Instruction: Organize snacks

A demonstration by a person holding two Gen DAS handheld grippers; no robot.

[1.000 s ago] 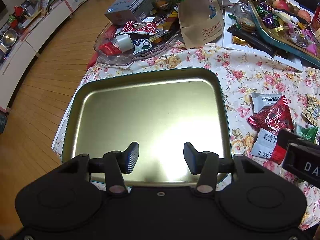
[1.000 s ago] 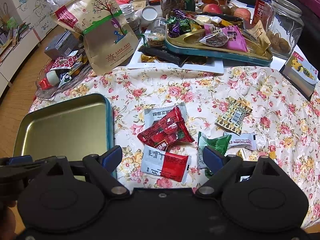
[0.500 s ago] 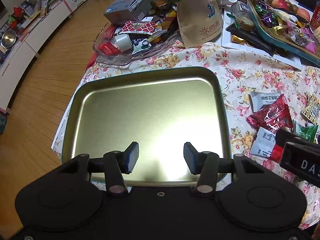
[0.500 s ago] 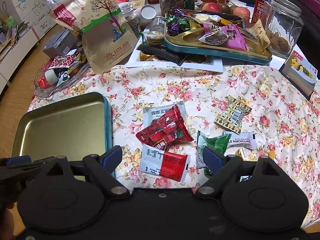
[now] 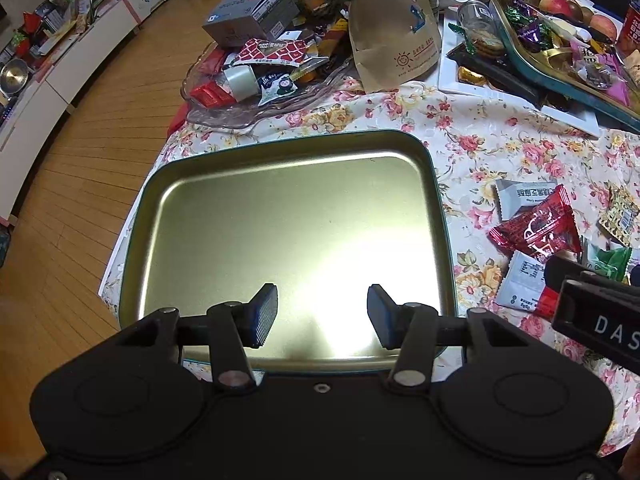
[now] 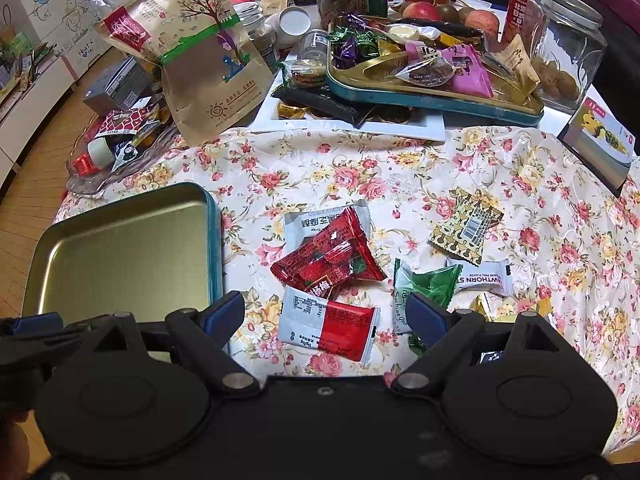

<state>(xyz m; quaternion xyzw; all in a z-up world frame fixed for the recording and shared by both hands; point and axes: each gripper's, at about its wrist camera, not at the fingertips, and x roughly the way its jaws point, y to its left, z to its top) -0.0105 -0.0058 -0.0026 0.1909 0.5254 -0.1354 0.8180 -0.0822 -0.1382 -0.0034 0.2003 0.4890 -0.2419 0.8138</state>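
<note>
An empty gold tin tray [image 5: 224,184] with a teal rim lies on the floral tablecloth; it also shows in the right wrist view [image 6: 100,216]. My left gripper [image 5: 322,314] hovers open and empty over the tray's near edge. My right gripper [image 6: 326,314] is open and empty above a white-and-red snack packet [image 6: 328,326]. Beyond that packet lie a red packet [image 6: 332,256], a white-grey packet [image 6: 316,220], a green packet [image 6: 428,284], a white hawthorn packet [image 6: 484,278] and a gold patterned packet [image 6: 466,230]. The red packet also shows in the left wrist view [image 5: 538,228].
A second teal tray [image 6: 420,94] full of sweets rests on a white board at the back. A brown paper bag [image 6: 204,60], a glass dish [image 6: 120,160] of snacks, jars and fruit crowd the far side. The table edge and wooden floor [image 5: 60,184] are to the left.
Both grippers have crept slightly forward and stay open. Nothing on the table has moved.
</note>
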